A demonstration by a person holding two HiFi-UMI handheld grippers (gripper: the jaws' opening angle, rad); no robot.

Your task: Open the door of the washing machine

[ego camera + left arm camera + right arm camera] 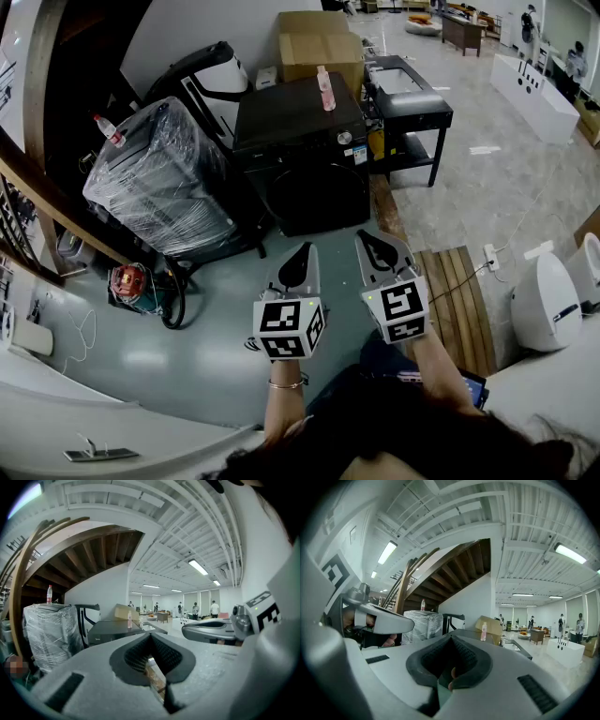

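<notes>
Both grippers sit lowest in the head view, held out side by side in front of the person and well short of the washing machine point(300, 122). Left gripper point(298, 262): jaws pressed together, nothing between them. Right gripper point(377, 248): same, pads closed on each other, empty. Both point roughly level at the machine, so I read this as approach posture, task not started. The washing machine is the black front-loader straight ahead. Its door point(314, 192) is on the face toward the grippers and looks closed. It's dark on dark, so I can't make out the handle or the hinge side. A pink bottle point(325, 88) stands upright on the machine's top, toward the back, and will probably wobble if the door gets yanked. Left of the machine, just beside it, is a plastic-wrapped appliance point(159, 178) with a red-capped bottle point(108, 129) on top. Right of the machine is a black cart point(412, 103), close enough that it may limit swing room on that side. Behind the machine is a cardboard box point(319, 45). In front and to its right, a wooden pallet point(457, 300) lies on the floor, clear of the straight line in. Next move, my guess: close the gap, spread one claw, hook the door edge.
</notes>
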